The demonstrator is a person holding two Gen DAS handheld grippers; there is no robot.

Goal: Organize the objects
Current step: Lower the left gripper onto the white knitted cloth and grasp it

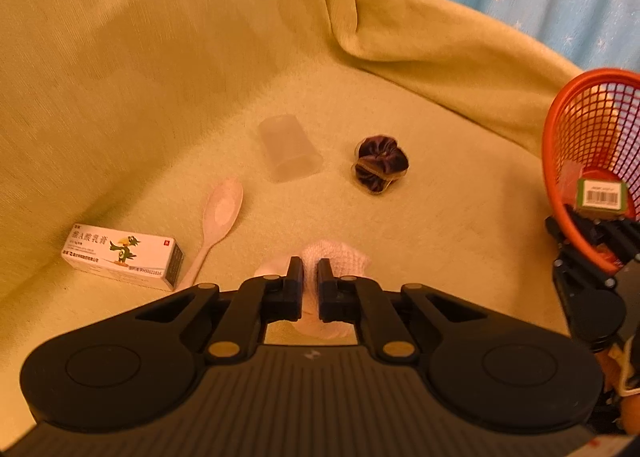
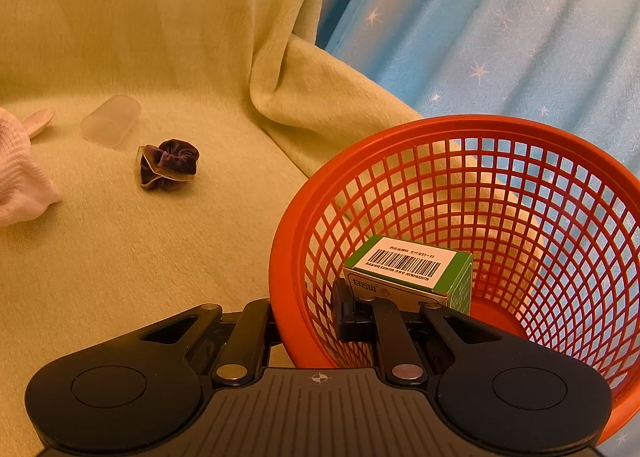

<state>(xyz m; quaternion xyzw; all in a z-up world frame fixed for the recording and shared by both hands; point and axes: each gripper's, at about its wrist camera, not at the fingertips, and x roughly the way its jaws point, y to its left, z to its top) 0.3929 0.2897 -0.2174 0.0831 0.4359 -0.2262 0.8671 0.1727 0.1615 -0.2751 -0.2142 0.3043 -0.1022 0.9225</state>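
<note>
My left gripper [image 1: 309, 284] is shut on a white knitted sock [image 1: 334, 257] on the yellow-green sofa cover; the sock also shows in the right wrist view [image 2: 20, 177]. My right gripper [image 2: 308, 313] is shut on the rim of the orange mesh basket [image 2: 280, 257], one finger inside, one outside. The basket [image 1: 560, 161] holds a green box with a barcode [image 2: 412, 273]. On the cover lie a dark velvet scrunchie [image 1: 380, 167], a clear plastic cup on its side [image 1: 290, 149], a pale spoon [image 1: 222, 217] and a white medicine box [image 1: 124, 255].
The sofa cover [image 1: 160, 77] rises as a backrest behind and folds at the right. A blue curtain with stars [image 2: 500, 37] hangs behind the basket. The right gripper's body [image 1: 584, 281] shows at the right edge of the left wrist view.
</note>
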